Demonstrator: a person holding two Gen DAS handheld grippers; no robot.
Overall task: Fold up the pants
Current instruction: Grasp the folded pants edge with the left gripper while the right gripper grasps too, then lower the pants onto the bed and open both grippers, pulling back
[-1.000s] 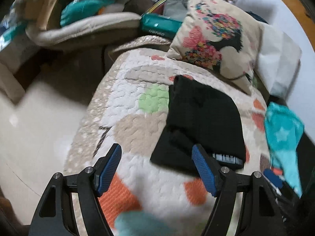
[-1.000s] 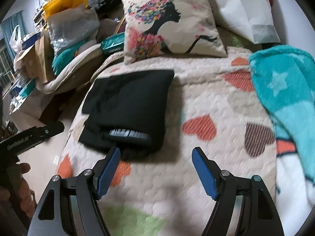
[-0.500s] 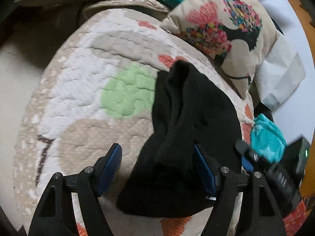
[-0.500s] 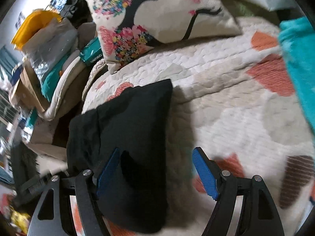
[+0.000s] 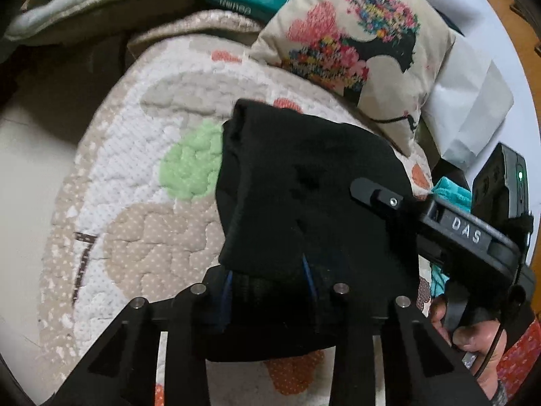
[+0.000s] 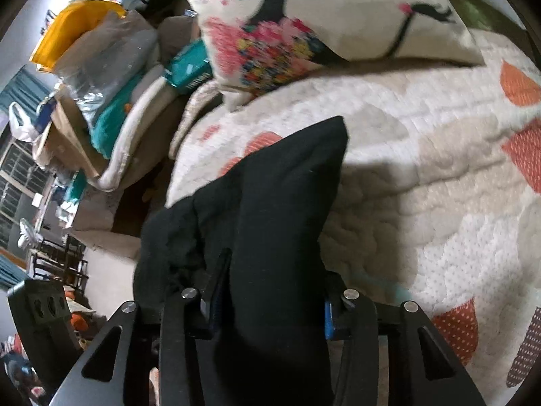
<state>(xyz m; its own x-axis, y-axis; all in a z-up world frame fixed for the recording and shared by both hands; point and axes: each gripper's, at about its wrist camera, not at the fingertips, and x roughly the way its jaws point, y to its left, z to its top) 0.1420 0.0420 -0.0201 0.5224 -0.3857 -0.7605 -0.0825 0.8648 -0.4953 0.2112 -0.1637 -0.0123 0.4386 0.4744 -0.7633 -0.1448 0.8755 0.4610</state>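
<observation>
left gripper [image 5: 270, 280]: black pants [image 5: 304, 196] are being pinched at their near edge, jaws narrowed on the cloth | right gripper [image 6: 270, 301]: jaws are being held closed around the same folded bundle | pants: being kept on the quilted bedspread [image 5: 145, 155], near the floral cushion [image 5: 358, 44] | right gripper [image 5: 439, 226] is being seen beside the bundle

Both views sit low and very close over a quilted bedspread [image 5: 142, 203], each looking forward along its own fingers toward the far printed cushion [image 5: 355, 34]. The left wrist view looks from the near left edge, with the right gripper [image 5: 375, 191] reaching in at its right side. The right wrist view faces far and leftward toward cluttered bags [image 6: 84, 67]; both share the black pants [image 6: 280, 203], quilt and cushion.
</observation>
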